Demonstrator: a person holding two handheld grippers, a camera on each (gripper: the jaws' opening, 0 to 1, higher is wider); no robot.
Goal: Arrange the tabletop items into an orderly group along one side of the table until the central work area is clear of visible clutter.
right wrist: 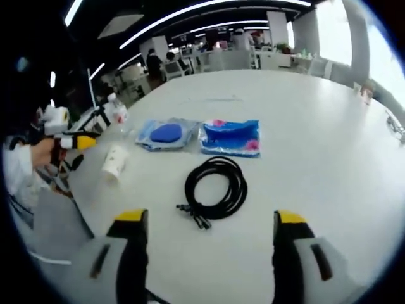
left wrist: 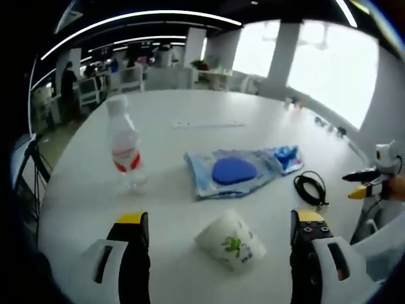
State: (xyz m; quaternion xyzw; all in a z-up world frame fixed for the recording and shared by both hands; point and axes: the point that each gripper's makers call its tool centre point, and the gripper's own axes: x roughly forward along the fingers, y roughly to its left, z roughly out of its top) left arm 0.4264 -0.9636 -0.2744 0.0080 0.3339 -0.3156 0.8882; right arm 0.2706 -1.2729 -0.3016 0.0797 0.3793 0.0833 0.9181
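Note:
In the left gripper view, a white paper cup (left wrist: 230, 240) with a green print lies on its side between the jaws of my open left gripper (left wrist: 221, 234). A clear water bottle (left wrist: 124, 144) with a red label stands upright to the left. A blue-and-white packet (left wrist: 231, 171) lies in the middle, and a coiled black cable (left wrist: 311, 188) lies right of it. In the right gripper view, the black cable (right wrist: 216, 186) lies just ahead of my open right gripper (right wrist: 212, 234). Beyond it lie two blue packets (right wrist: 230, 137) (right wrist: 166, 133), the cup (right wrist: 115, 161) and the bottle (right wrist: 116, 111).
The round white table (left wrist: 209, 120) stretches far back. The other gripper (left wrist: 373, 177) shows at the right edge of the left gripper view, and at the left edge (right wrist: 66, 140) of the right gripper view, held by a hand. Desks and people stand in the background.

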